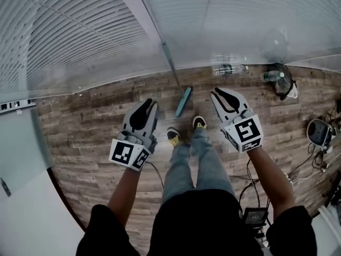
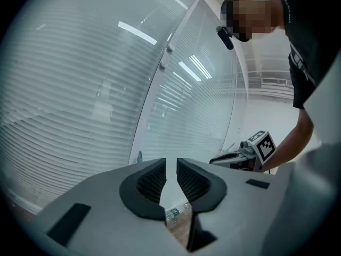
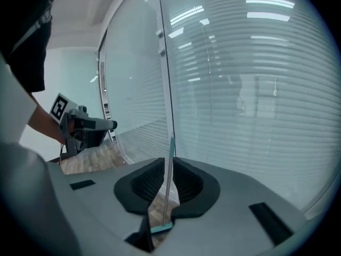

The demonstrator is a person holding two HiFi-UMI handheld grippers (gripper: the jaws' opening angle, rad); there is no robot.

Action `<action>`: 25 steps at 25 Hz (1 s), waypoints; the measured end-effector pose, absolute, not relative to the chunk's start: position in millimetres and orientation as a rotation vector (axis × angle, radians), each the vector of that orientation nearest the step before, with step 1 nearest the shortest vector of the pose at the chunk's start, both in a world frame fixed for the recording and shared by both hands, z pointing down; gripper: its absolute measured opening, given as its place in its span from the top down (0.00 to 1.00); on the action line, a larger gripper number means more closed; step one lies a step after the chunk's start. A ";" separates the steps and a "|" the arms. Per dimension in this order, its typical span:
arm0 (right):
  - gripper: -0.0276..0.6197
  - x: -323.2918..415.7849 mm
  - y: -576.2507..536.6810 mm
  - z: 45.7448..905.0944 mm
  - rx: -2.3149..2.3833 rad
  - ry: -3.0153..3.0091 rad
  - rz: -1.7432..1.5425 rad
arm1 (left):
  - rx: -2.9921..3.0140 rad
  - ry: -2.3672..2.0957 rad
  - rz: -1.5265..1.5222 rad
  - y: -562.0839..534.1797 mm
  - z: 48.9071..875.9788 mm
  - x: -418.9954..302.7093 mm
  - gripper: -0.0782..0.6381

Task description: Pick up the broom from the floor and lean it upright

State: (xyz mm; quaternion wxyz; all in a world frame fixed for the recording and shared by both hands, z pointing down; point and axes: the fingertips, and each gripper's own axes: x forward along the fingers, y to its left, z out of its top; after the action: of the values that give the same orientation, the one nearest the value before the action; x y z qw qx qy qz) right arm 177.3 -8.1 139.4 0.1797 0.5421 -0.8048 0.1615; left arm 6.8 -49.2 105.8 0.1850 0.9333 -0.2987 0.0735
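Broom (image 1: 183,101) is off the floor and stands upright, leaning on the glass wall (image 1: 80,31). It has a thin pale metal-look handle, a teal grip at the top and a flat, narrow teal head resting on the floor (image 1: 96,143). The floor is wood-look planks in grey-brown, matte. White horizontal blinds with fine, even slats hang behind the glass.

Left gripper (image 1: 149,104) is held up in the air left of the broom and well apart from it. In the left gripper view its black ribbed pads (image 2: 152,180) stand a narrow slit apart with nothing between them (image 2: 171,167). Right gripper (image 1: 219,96) is on the other side of the broom, also not touching it. In the right gripper view the jaws are slightly apart (image 3: 166,167), and the broom handle (image 3: 168,180) only lines up through the gap, away by the wall, not clamped.

Both grippers have smooth white shells, and each carries a cube with black-and-white square markers (image 1: 248,131).

A clear plastic bottle (image 1: 229,69) lies at the wall base with a dark label, its print too small to read. Next to it is a green-capped bottle (image 1: 273,76) beside what is probably a black bag (image 1: 285,84). The person's shoes (image 1: 174,136) are yellow and black. No text is legible anywhere.
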 end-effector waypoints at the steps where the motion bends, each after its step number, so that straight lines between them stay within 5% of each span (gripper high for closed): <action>1: 0.87 176.0 -4.1 117.4 1.545 -2.290 0.430 | 2.628 -0.838 0.194 -42.5 91.8 2.5 0.79; 14: 0.89 186.3 77.6 -84.2 1.686 -2.335 0.078 | 2.690 -0.788 0.082 25.3 -33.6 -16.3 0.86; 25: 0.89 224.4 131.8 -130.3 1.917 -2.281 0.096 | 2.867 -0.729 0.039 65.7 -100.7 11.4 0.86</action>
State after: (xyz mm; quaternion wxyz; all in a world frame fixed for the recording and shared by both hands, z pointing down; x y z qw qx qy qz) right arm 224.4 131.8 -130.3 0.0800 0.6409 -0.7628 0.0319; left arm 11.4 65.7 -100.7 0.0916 0.9650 -0.2455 0.0132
